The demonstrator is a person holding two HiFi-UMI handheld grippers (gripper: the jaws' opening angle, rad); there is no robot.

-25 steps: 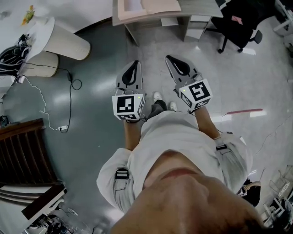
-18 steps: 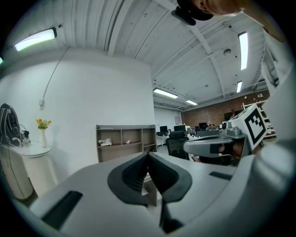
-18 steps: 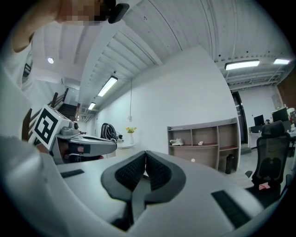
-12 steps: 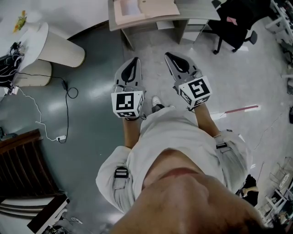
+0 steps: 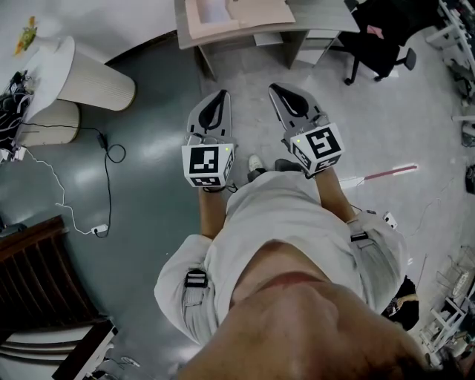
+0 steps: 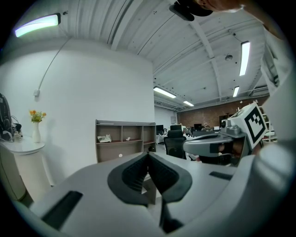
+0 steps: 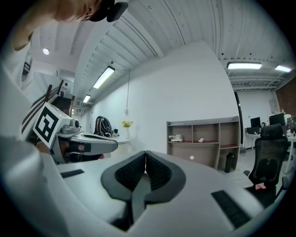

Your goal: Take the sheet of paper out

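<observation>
**Closing on the shelf, both grippers shut and empty**

Stepping forward is the only real change. Over the last second the floor (image 5: 148, 185) has slid under the person, a dark shoe (image 5: 288, 165) has swung out ahead, and the shelf (image 5: 245, 30) has edged a little left at the top of the head view. The left gripper (image 6: 148, 156) and right gripper (image 7: 145, 156) stay level in front of the body. On each, the jaws are pressed together with nothing between them.

My read is that the task is still in its approach, with nothing touched yet. A flat white sheet (image 5: 211, 10) lies on the shelf's pale top and is probably the paper, though I cannot be sure. It is well apart from both grippers.

The gripper shells are smooth matte grey plastic, and the pads are black and ribbed, meeting in a teardrop outline. The shelf is boxy with open compartments in a wood-tone laminate. The floor is glossy, grey-green on the left and paler on the right.
</observation>
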